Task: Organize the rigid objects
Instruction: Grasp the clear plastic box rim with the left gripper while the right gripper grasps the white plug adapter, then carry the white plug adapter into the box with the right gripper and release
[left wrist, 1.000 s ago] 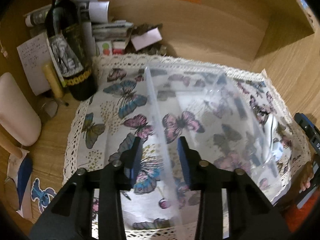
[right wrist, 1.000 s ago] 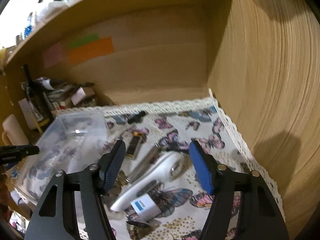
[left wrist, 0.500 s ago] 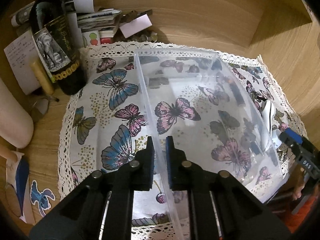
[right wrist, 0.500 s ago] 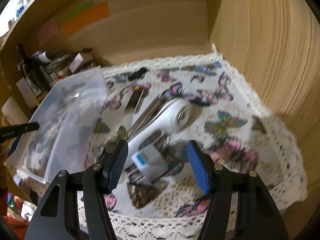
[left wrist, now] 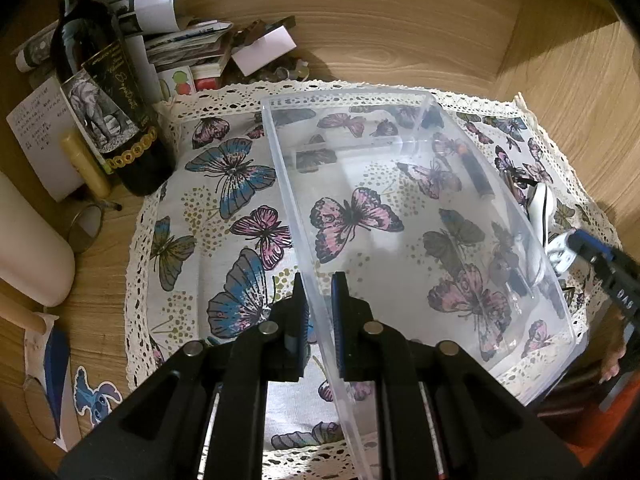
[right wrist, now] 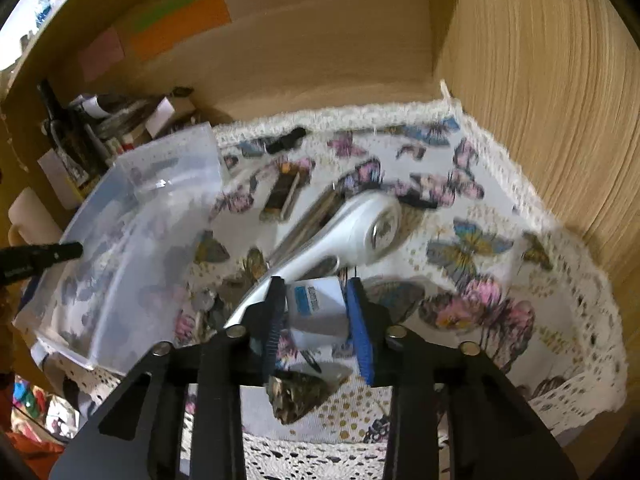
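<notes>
A clear plastic bin (left wrist: pixel 420 216) stands on the butterfly cloth (left wrist: pixel 224 184); it also shows in the right wrist view (right wrist: pixel 132 236). My left gripper (left wrist: pixel 319 312) is shut on the bin's left wall. My right gripper (right wrist: pixel 316 308) is shut on a small white box with a blue label (right wrist: pixel 318 310), just above the cloth. Beside the bin lie a white handheld device (right wrist: pixel 348 232), a metal tube (right wrist: pixel 308 224), a dark lighter (right wrist: pixel 284 192) and a small black item (right wrist: pixel 286 140).
A wine bottle (left wrist: pixel 108 92), papers and boxes (left wrist: pixel 188 48) and a cream cylinder (left wrist: pixel 28 248) crowd the shelf's left side. Wooden walls (right wrist: pixel 540 100) close the back and right. Dark flat pieces (right wrist: pixel 298 394) lie on the cloth under my right gripper.
My left gripper closed on the bin wall. My right gripper moved down and forward and closed on the small white box.
</notes>
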`<state>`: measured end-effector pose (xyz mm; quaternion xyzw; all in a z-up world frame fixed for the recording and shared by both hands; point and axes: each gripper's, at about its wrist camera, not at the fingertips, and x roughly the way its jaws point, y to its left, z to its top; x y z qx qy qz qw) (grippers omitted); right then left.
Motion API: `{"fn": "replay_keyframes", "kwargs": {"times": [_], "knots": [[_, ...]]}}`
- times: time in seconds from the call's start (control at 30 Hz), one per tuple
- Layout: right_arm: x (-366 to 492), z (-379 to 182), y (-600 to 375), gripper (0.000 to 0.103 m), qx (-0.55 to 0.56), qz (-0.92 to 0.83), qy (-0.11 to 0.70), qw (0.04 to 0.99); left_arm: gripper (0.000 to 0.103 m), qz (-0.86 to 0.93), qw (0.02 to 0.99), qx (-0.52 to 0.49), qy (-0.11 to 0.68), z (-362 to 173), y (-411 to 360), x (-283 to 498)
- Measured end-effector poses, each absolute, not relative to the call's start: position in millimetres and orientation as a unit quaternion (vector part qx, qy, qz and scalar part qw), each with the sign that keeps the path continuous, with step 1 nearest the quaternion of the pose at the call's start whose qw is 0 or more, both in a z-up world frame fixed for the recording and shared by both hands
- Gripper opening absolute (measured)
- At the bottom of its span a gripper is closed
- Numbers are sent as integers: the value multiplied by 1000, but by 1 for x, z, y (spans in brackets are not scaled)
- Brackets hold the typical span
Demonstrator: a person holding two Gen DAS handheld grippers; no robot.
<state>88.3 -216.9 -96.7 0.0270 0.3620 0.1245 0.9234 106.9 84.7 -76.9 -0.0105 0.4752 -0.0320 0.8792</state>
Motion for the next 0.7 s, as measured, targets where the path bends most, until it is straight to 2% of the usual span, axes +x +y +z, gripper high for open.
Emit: {"fn": "replay_keyframes", "kwargs": {"times": [0.43,0.7], "knots": [[95,-39,-173,26,-30,165,279,946,12,-37,880,-11,474,-77,86,106],[107,-17,-133,26,-46,224,260,938,12,-38,881,-12,472,-77,85,105]]}}
